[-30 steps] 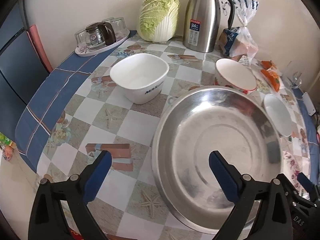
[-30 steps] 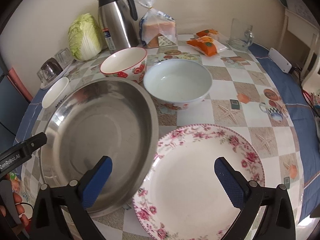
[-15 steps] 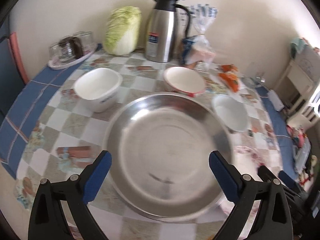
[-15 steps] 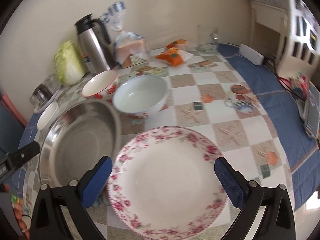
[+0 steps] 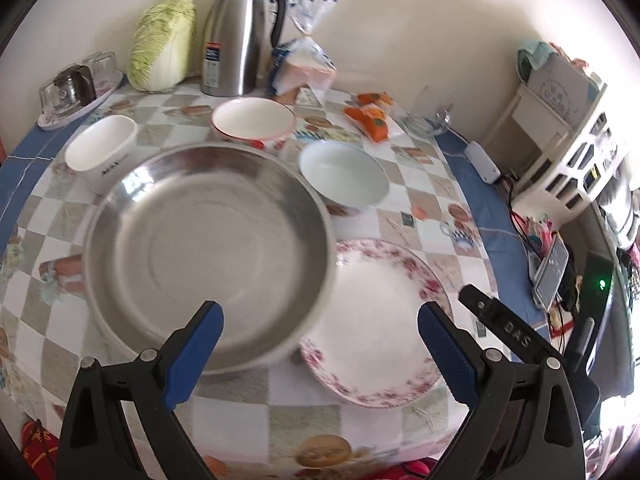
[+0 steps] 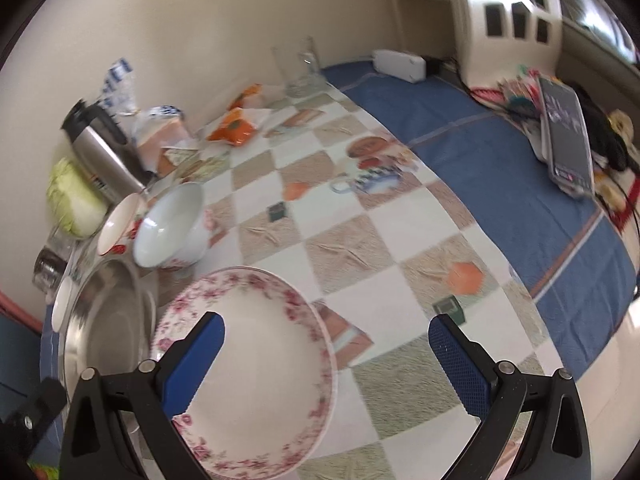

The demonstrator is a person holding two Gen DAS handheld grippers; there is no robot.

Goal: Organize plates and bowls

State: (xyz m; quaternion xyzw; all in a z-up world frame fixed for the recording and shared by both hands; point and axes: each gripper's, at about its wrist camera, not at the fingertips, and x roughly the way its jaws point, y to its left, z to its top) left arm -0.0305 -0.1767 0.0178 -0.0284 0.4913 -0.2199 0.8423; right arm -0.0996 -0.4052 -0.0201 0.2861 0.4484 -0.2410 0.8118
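Note:
A wide steel basin (image 5: 208, 252) (image 6: 108, 328) lies on the checked tablecloth, its right rim over the edge of a floral plate (image 5: 380, 320) (image 6: 248, 368). Behind them stand a square white bowl (image 5: 100, 152), a red-rimmed bowl (image 5: 252, 122) (image 6: 120, 220) and a white round bowl (image 5: 344, 176) (image 6: 168, 224). My left gripper (image 5: 320, 348) hangs open above the basin's near rim and the plate. My right gripper (image 6: 324, 360) is open over the plate's right half, holding nothing; its body shows in the left wrist view.
At the back wall stand a steel thermos (image 5: 240, 36), a cabbage (image 5: 164, 48), bagged bread (image 5: 304, 68), orange packets (image 5: 368, 120), a glass (image 6: 300, 68) and a tray of glasses (image 5: 76, 88). A phone (image 6: 568, 136) and a white power strip (image 6: 400, 66) lie on the blue cloth at right.
Both cameras have swung to the right. The plate has come into the left wrist view; the right wrist view now takes in the blue cloth and phone. Both grippers stay open.

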